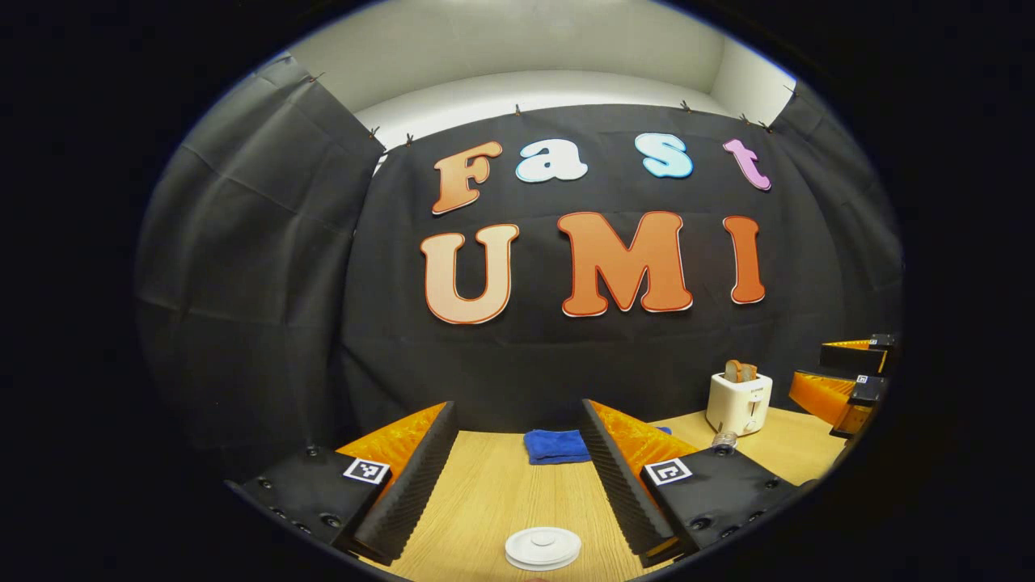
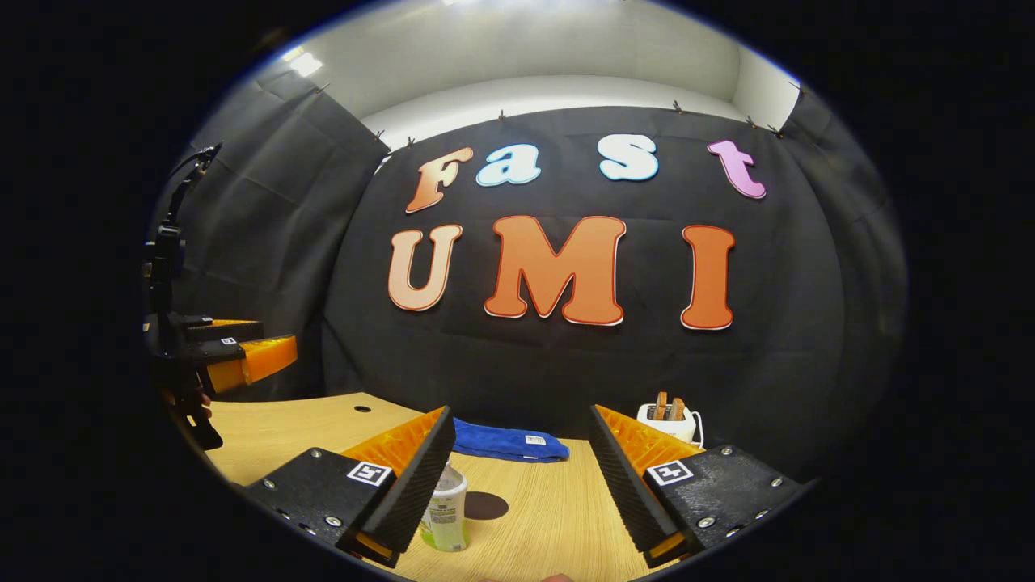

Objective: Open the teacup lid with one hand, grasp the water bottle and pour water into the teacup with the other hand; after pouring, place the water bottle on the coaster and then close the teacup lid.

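I hold both claws spread above the table (image 1: 493, 493): left claw (image 1: 517, 485) over teacup lid (image 1: 542, 547), right claw (image 2: 517, 485) beside water bottle (image 2: 446, 511).

Wooden table (image 2: 558, 517), blue cloth (image 2: 505, 443), white toaster (image 1: 738, 402), water bottle (image 2: 445, 511), dark coaster (image 2: 485, 506), teacup lid (image 1: 542, 547)

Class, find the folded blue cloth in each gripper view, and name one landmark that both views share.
Left gripper view: folded blue cloth lies at centre, on the table's far edge.
Right gripper view: it lies left of centre, by the wall.
Shared landmark: white toaster, right of the cloth.
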Available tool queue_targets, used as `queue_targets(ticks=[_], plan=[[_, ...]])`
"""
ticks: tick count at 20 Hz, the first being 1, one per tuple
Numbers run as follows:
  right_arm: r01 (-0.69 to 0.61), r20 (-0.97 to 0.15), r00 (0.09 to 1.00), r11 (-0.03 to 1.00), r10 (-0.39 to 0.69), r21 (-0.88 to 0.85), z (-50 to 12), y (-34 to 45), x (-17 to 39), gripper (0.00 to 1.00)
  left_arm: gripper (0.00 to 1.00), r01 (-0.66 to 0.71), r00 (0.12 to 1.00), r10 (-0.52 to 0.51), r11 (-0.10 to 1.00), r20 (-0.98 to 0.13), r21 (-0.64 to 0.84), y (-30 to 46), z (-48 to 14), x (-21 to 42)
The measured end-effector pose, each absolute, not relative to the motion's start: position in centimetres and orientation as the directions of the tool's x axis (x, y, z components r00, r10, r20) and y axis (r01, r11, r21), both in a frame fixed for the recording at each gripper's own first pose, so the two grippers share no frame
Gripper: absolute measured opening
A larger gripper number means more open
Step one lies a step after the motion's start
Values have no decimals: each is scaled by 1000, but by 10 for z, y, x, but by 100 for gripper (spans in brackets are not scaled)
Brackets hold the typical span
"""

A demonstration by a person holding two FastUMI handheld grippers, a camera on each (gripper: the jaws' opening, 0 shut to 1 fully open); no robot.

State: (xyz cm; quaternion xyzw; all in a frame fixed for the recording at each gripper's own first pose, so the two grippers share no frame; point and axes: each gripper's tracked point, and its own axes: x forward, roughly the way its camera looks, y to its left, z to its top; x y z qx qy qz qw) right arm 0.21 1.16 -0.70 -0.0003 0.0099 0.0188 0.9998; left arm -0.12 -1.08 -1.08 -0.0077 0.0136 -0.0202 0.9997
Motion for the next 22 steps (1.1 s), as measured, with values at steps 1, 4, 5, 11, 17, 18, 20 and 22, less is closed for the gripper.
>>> queue_targets(ticks=[1, 4, 5, 11, 17, 18, 20, 22], plan=[[-42, -20, 999, 999, 42, 2, -7, 13, 2, 99, 99, 46, 999, -46, 999, -27, -15, -12, -11, -2], [-52, -26, 998, 999, 52, 8, -11, 15, 3, 99, 99, 56, 998, -56, 998, -33, -10, -17, -17, 0], [-54, -32, 998, 999, 54, 8, -14, 17, 4, 99, 99, 67, 997, -67, 998, -41, -15, -20, -23, 0], [-85, -66, 994, 996, 86, 15, -30, 25, 3, 99, 99, 112, 989, -115, 993, -92, -38, -30, -59, 0], [-142, -100, 984, 989, 146, 41, -52, 40, 1, 99, 99, 147, 967, -152, 988, -205, -37, -37, -125, 0], [-150, -107, 982, 988, 154, 46, -56, 42, 0, 99, 99, 157, 960, -161, 987, -230, -37, -39, -139, 0], [-168, -115, 978, 984, 173, 55, -62, 44, 0, 99, 98, 166, 944, -169, 986, -285, -32, -41, -165, 2], [-181, -118, 975, 982, 187, 58, -67, 47, -2, 99, 97, 169, 930, -166, 985, -328, -21, -41, -187, 1]])
